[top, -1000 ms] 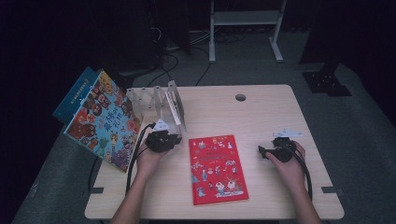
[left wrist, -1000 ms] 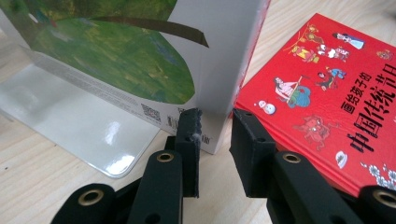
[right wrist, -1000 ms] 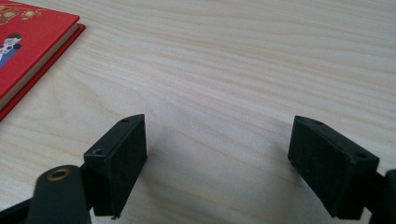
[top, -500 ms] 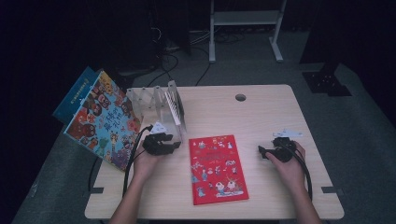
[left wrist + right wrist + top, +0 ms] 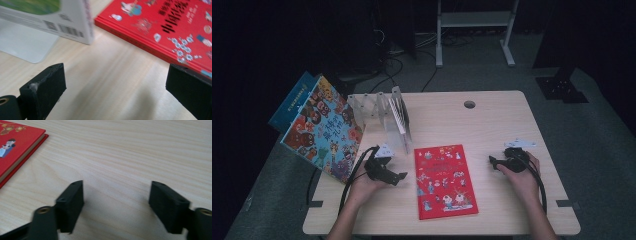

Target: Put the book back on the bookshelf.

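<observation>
Two matte black grippers rest low over a pale, fine-grained wooden table [image 5: 492,120]. The left gripper [image 5: 401,176] has just been opening; its blocky, scuffed jaws stand wide with bare wood between them, just beside the red book [image 5: 443,181]. That glossy, flat rectangular book lies midway between the hands. The right gripper [image 5: 492,160] has been closing a little, its jaws still apart and holding nothing. A clear ribbed rack [image 5: 372,107] holds a white book [image 5: 50,17] upright.
</observation>
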A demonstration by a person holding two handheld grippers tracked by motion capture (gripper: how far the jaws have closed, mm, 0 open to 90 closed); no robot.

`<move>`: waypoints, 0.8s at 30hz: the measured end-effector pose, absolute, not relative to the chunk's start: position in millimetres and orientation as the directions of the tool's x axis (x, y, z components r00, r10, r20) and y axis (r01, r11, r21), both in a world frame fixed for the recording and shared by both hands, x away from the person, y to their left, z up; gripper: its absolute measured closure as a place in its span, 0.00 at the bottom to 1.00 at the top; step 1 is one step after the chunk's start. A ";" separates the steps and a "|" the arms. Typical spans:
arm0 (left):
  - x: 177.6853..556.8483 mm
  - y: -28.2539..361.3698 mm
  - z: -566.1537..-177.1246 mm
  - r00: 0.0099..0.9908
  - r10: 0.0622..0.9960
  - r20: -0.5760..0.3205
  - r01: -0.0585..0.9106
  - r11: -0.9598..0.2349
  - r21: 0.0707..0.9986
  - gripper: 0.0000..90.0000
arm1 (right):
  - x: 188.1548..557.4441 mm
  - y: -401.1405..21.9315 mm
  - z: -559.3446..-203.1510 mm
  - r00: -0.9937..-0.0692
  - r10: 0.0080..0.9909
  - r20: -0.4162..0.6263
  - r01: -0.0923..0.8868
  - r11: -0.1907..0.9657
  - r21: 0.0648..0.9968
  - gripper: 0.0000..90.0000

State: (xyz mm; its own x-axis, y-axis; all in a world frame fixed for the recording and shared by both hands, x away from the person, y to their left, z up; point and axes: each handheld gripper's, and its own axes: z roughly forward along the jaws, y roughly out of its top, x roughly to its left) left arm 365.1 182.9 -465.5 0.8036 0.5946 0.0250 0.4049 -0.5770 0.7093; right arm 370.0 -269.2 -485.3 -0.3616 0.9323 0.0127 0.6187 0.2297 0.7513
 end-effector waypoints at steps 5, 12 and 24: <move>357.6 178.2 -465.8 0.835 0.550 0.012 0.380 -0.592 0.711 0.00 | 367.6 -267.4 -481.6 -0.380 0.924 0.037 0.629 0.229 0.743 0.45; 351.3 168.1 -466.5 0.867 0.498 0.030 0.335 -0.624 0.706 0.00 | 365.0 -262.1 -478.4 -0.408 0.910 0.073 0.640 0.228 0.734 0.47; 343.4 142.3 -473.3 0.908 0.419 0.029 0.287 -0.669 0.686 0.00 | 362.1 -249.8 -469.7 -0.462 0.883 0.081 0.629 0.262 0.732 0.46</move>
State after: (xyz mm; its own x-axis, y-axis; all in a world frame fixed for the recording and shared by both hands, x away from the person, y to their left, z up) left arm 343.4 142.3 -473.3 0.9075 0.4190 0.0286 0.2872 -0.6688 0.6857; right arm 362.1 -249.8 -469.7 -0.4618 0.8833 0.0810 0.6293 0.2619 0.7317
